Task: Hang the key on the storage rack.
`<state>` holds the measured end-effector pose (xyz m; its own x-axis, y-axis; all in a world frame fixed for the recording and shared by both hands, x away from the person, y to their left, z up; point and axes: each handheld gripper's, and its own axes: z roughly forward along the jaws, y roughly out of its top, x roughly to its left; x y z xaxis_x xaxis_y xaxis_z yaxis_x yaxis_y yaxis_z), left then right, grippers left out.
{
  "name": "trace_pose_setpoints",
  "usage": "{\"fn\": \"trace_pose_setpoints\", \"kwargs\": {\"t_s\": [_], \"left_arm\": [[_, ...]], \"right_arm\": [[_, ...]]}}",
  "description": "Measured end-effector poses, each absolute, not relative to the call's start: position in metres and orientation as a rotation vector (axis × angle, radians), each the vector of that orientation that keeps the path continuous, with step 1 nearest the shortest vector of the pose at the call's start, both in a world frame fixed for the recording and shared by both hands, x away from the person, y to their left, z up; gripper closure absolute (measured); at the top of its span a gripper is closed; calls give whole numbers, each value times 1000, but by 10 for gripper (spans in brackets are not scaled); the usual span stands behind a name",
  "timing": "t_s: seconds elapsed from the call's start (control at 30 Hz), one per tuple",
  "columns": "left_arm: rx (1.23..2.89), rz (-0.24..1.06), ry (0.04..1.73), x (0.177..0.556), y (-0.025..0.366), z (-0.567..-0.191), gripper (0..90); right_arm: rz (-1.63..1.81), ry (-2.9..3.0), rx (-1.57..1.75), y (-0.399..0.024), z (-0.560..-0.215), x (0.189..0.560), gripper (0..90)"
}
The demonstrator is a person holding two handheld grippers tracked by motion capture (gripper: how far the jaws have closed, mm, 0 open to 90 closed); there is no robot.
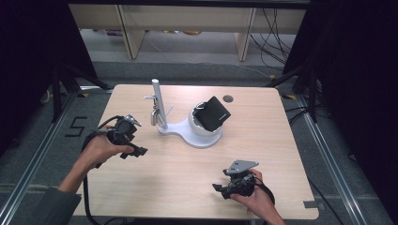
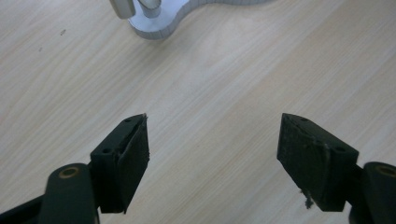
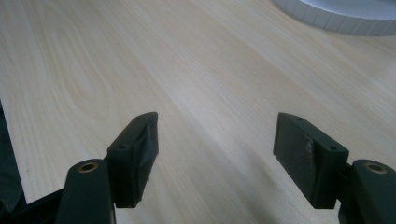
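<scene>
A white stand [image 1: 199, 137] sits mid-table, with an upright post [image 1: 158, 103] at its left and a round cup at its right. A black box-shaped object [image 1: 212, 114] rests tilted in the cup. A small metallic piece [image 1: 154, 116] hangs from the post. My left gripper [image 1: 136, 151] hovers left of the stand, open, with nothing between its jaws; the left gripper view shows the stand's base edge [image 2: 159, 25] ahead. My right gripper [image 1: 220, 189] is near the front edge, open and empty, with the stand's rim [image 3: 345, 18] at the top right.
The wooden table [image 1: 178, 178] has a small round grommet [image 1: 228, 98] at its back edge. Black frames and cables stand beside the table on both sides. Wooden furniture legs stand on the floor behind.
</scene>
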<state>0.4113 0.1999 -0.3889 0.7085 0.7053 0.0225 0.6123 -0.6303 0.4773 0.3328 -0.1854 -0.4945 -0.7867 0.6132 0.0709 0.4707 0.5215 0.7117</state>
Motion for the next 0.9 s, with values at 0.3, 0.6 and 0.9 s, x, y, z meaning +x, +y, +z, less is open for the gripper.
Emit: {"fn": "trace_pose_setpoints", "kwargs": {"t_s": [0.3,0.6,0.9], "left_arm": [[2490,305,945,393,196,-396,219],[2428,286,922,372,193,-412,214],[2439,283,869,350,184,-436,203]], "right_arm": [[1098,2590,906,-182,-494,333,319],[1093,2589,926,-182,-494,333,319],[1088,2587,923,-181,-496,335,318]]}}
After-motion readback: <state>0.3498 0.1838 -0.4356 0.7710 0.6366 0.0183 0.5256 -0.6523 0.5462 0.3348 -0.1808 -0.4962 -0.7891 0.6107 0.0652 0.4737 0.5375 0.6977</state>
